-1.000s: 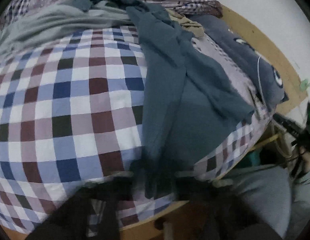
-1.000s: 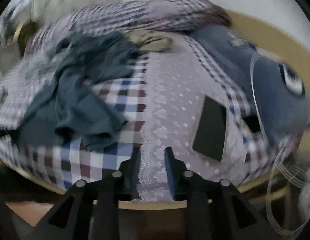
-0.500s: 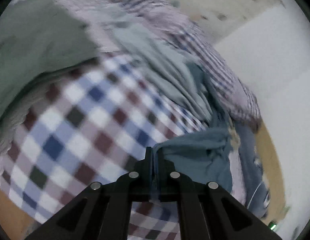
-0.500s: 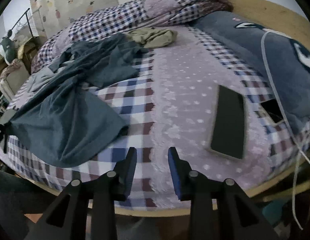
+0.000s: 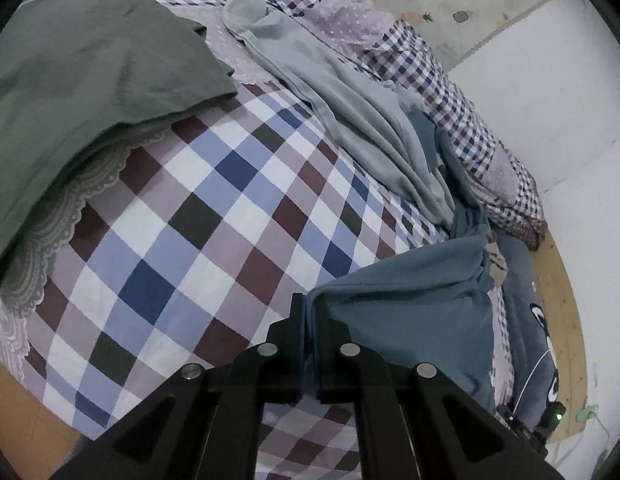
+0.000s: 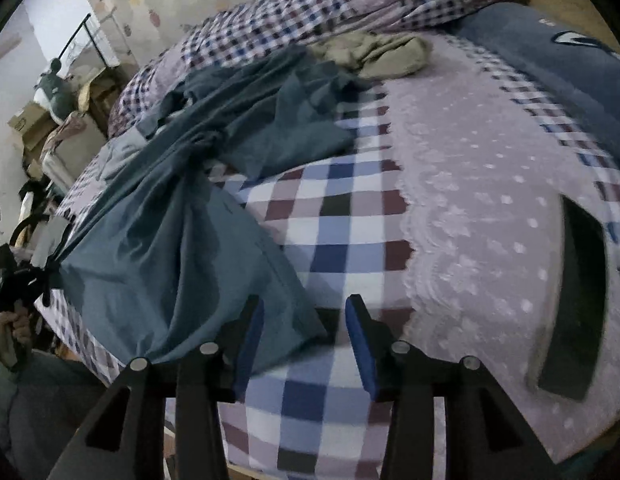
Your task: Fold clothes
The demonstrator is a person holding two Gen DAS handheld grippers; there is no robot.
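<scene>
A teal-blue garment [image 5: 413, 300] lies crumpled across the checked bedsheet [image 5: 182, 248]. My left gripper [image 5: 310, 312] is shut on one edge of it, and the cloth stretches away to the right from the jaws. The right wrist view shows the same garment [image 6: 170, 240] pulled taut toward the left gripper [image 6: 20, 280] at the far left, held by a person's hand. My right gripper [image 6: 304, 308] stands open, and the garment's near corner lies between its blue pads [image 6: 252, 332], which do not close on it.
A dark green garment [image 5: 90, 64] and a pale grey-blue one [image 5: 349, 96] lie further up the bed. A khaki garment [image 6: 373, 54] sits near the checked quilt [image 6: 310, 4]. A black phone [image 6: 577, 300] and a blue plush pillow [image 6: 569, 56] are on the right.
The left gripper has swung to face across the bed with the teal cloth pinched and pulled taut. The right gripper's fingers have spread wider and come up to the garment's near corner.
</scene>
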